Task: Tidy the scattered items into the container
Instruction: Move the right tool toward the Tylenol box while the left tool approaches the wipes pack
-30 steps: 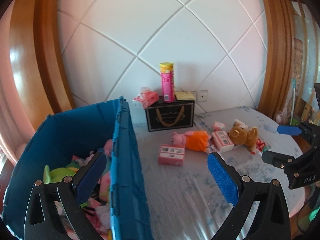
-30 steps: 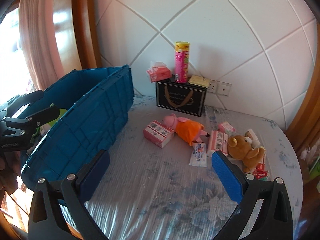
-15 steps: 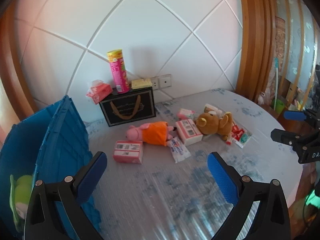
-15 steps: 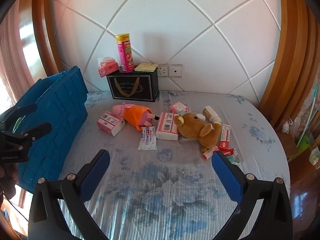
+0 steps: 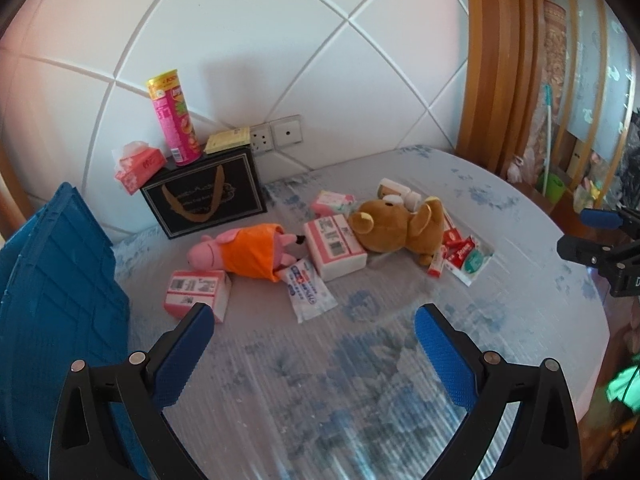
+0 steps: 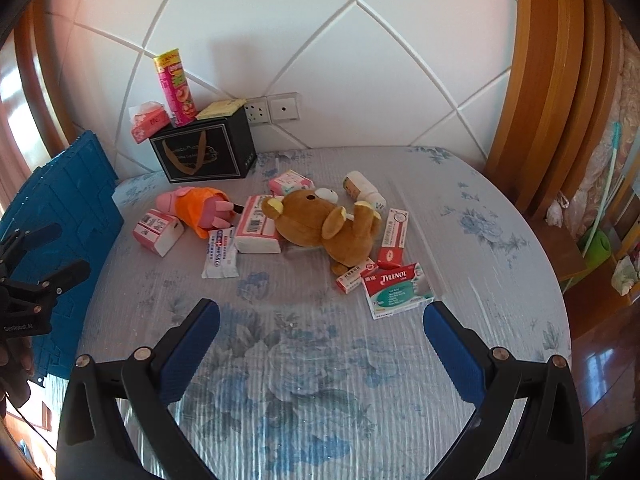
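A blue crate [image 5: 52,300] [image 6: 76,196] stands at the table's left. Scattered in the middle lie a brown teddy bear [image 5: 404,224] [image 6: 324,224], a pink pig plush in orange [image 5: 248,250] [image 6: 196,208], several pink tissue packs [image 5: 196,292] [image 6: 256,230], a white sachet [image 5: 308,290] [image 6: 220,254], a white bottle [image 6: 362,190] and medicine boxes [image 6: 396,288] [image 5: 466,256]. My left gripper [image 5: 312,328] is open above bare cloth, nearest the pink pack. My right gripper [image 6: 320,324] is open, empty, with its right finger beside the green medicine box.
A black gift box [image 5: 204,200] [image 6: 204,152] at the back wall carries a pink chip can [image 5: 174,116], a tissue box [image 5: 138,164] and a yellow pad [image 5: 228,140]. The table [image 6: 480,216] curves off at the right, with wooden trim [image 6: 556,64] behind.
Both grippers have swung right, away from the crate and toward the scattered items. The crate's inside has left the left wrist view. Both stay open and empty.
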`<move>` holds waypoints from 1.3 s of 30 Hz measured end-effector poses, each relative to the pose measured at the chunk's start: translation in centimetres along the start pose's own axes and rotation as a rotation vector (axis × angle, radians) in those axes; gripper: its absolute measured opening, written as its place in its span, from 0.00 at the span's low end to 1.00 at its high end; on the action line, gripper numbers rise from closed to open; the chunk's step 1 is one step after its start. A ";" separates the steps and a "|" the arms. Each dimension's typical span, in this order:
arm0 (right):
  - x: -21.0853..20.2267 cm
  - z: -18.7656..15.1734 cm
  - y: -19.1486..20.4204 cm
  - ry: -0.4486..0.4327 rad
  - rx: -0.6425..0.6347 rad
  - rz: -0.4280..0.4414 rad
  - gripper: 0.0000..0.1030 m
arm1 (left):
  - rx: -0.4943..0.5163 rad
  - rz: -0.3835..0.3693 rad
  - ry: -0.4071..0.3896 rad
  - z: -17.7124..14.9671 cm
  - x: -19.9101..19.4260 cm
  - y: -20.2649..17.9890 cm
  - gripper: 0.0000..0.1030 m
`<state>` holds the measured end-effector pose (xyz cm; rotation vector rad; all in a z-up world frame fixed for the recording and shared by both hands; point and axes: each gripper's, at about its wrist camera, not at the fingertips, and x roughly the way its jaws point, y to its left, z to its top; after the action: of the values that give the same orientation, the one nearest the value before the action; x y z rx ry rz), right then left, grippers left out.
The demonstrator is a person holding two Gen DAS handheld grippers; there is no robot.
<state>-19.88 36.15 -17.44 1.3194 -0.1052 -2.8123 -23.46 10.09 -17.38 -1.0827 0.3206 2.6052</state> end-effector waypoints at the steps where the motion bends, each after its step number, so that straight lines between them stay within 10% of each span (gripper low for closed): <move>1: 1.1 -0.3 -0.7 0.019 0.012 -0.006 1.00 | 0.000 0.003 0.009 -0.2 0.9 -0.2 0.99; 18: 22.1 -1.9 -8.5 0.185 0.444 -0.196 1.00 | -0.079 0.079 0.123 -1.8 22.6 1.4 0.99; 39: 29.2 -2.7 -11.2 0.285 0.628 -0.453 1.00 | -0.025 0.151 0.217 -1.3 31.7 -0.3 0.99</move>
<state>-36.52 45.48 -42.39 2.0865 -0.8372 -3.0255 -43.75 15.92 -41.09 -1.4043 0.4348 2.6307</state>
